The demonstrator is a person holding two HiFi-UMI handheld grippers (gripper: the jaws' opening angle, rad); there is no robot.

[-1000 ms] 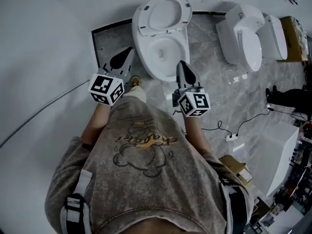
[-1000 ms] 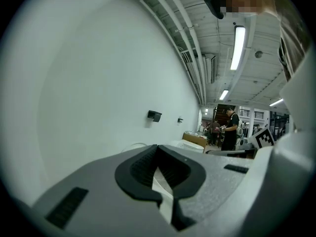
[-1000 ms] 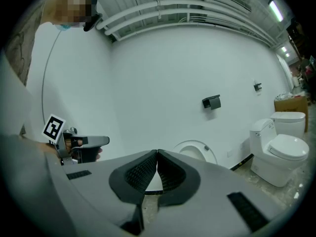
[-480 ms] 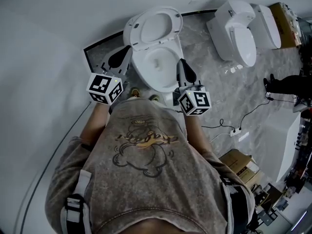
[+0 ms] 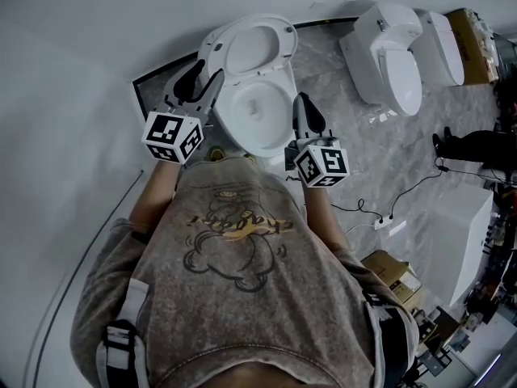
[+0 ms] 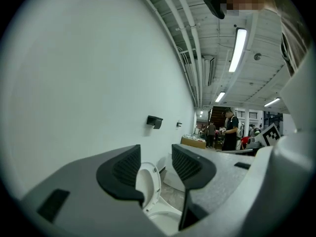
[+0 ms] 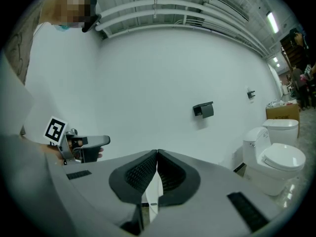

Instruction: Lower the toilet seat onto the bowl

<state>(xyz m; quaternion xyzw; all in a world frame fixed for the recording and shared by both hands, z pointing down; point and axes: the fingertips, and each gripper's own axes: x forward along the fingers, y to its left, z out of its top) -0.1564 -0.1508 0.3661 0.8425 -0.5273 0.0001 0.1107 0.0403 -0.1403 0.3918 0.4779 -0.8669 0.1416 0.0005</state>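
A white toilet stands against the wall with its seat (image 5: 252, 48) raised upright above the bowl (image 5: 257, 113). My left gripper (image 5: 202, 83) is beside the seat's left edge, and its jaws are opening with nothing pressed between them. In the left gripper view the seat (image 6: 148, 181) and bowl (image 6: 165, 220) show through the gap of the left gripper (image 6: 155, 153). My right gripper (image 5: 301, 105) hovers at the bowl's right rim. The right gripper (image 7: 157, 156) is shut with nothing in it, and that view shows the left gripper (image 7: 91, 143) off to the left.
A second toilet (image 5: 392, 55) and a third (image 5: 448, 45) stand to the right on the marble floor. A black paper holder (image 7: 203, 110) hangs on the wall. A cable with a power strip (image 5: 380, 223) and cardboard boxes (image 5: 396, 280) lie right of me.
My left gripper has risen towards the raised seat's left edge, and its jaws have parted. The right gripper has stayed shut by the bowl's right rim.
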